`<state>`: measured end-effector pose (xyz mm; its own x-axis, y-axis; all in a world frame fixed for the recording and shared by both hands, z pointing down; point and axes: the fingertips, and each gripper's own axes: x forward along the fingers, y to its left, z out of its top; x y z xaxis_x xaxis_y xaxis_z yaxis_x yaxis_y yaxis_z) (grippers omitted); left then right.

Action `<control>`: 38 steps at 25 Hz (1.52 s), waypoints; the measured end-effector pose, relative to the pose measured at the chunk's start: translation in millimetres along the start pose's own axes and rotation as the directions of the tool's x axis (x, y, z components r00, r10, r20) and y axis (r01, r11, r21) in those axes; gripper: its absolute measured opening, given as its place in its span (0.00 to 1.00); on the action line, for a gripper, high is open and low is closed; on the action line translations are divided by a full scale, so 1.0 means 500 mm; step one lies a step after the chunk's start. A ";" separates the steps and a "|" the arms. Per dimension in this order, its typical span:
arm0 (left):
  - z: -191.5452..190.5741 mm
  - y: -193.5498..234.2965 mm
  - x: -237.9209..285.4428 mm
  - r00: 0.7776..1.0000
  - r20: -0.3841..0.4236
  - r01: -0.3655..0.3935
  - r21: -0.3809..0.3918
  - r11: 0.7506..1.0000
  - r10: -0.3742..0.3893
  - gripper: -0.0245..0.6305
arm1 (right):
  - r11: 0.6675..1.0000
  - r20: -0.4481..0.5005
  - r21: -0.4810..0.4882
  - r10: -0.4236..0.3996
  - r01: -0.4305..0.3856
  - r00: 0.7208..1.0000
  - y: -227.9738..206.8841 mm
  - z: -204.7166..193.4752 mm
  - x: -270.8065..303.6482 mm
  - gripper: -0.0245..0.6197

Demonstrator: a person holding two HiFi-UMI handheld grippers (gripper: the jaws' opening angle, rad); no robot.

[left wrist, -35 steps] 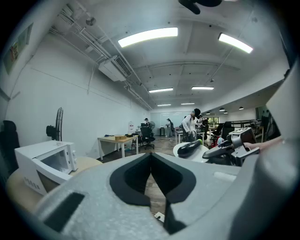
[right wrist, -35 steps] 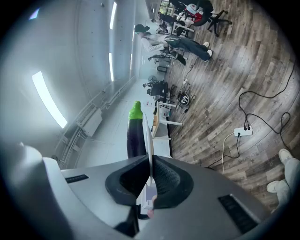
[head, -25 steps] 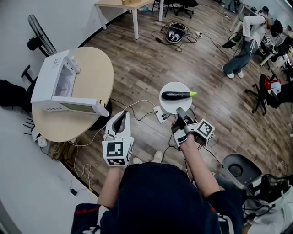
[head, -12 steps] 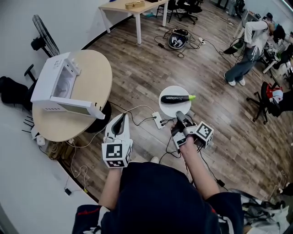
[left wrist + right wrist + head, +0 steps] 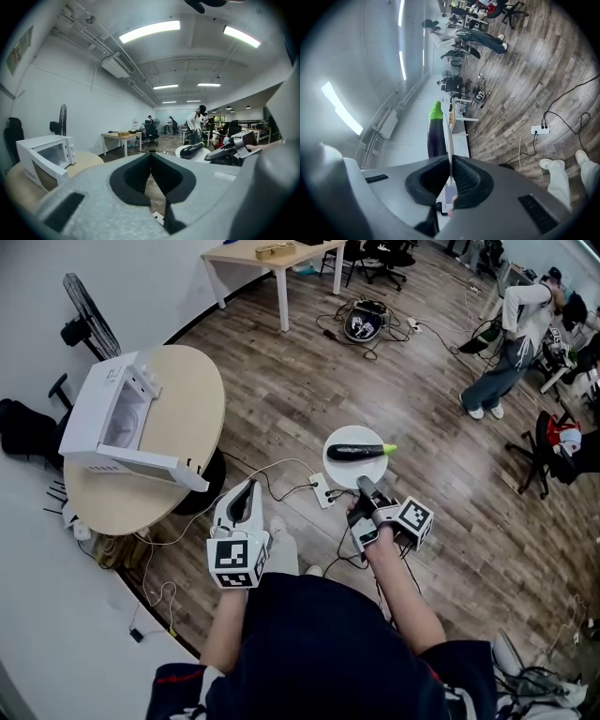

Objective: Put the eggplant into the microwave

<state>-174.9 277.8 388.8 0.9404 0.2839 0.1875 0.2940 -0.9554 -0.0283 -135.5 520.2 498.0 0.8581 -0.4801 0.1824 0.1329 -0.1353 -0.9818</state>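
Eggplant (image 5: 356,452) is lying loose on the plate (image 5: 337,469), well right of the open microwave (image 5: 103,418). Right gripper (image 5: 361,487) is pinching the plate's rim; left gripper (image 5: 247,489) is staying clenched, empty. Tilting the plate while carrying risks rolling the eggplant off.

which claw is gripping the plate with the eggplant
The right claw: its jaws pinch the rim of the white plate carrying the eggplant. The left claw is shut with nothing between its jaws.
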 end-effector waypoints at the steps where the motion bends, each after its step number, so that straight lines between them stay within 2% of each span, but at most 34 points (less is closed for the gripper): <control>1: -0.003 0.003 0.006 1.000 -0.004 -0.001 0.000 1.000 0.001 0.06 | 1.000 0.000 0.002 -0.002 0.002 1.000 -0.002 0.003 0.005 0.07; 9: -0.001 0.053 0.076 1.000 -0.012 -0.009 -0.008 1.000 0.009 0.06 | 1.000 -0.005 0.001 -0.002 0.002 1.000 0.006 0.032 0.093 0.07; 18: 0.030 0.153 0.222 1.000 -0.002 0.000 -0.014 1.000 0.000 0.06 | 1.000 -0.017 0.012 -0.018 0.018 1.000 0.029 0.063 0.277 0.07; 26: 0.086 0.290 0.356 1.000 0.011 0.007 -0.064 0.998 -0.006 0.06 | 1.000 -0.042 0.000 -0.005 0.005 0.999 0.103 0.071 0.496 0.07; 29: 0.109 0.342 0.402 1.000 0.019 0.002 -0.058 0.998 -0.001 0.06 | 1.000 -0.052 -0.001 -0.005 0.005 0.999 0.127 0.066 0.575 0.07; 32: 0.117 0.386 0.442 1.000 0.013 0.003 -0.043 0.999 -0.002 0.06 | 1.000 -0.064 -0.002 -0.008 0.007 0.998 0.145 0.056 0.647 0.07; 38: 0.118 0.481 0.496 1.000 0.012 0.003 -0.069 0.998 -0.002 0.06 | 1.000 -0.090 -0.015 0.009 -0.010 0.996 0.180 0.023 0.769 0.07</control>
<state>139.1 123.2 370.7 0.9416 0.2872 0.1757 0.2847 -0.9578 0.0397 212.4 333.5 479.1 0.8113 -0.5570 0.1774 0.1164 -0.1434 -0.9828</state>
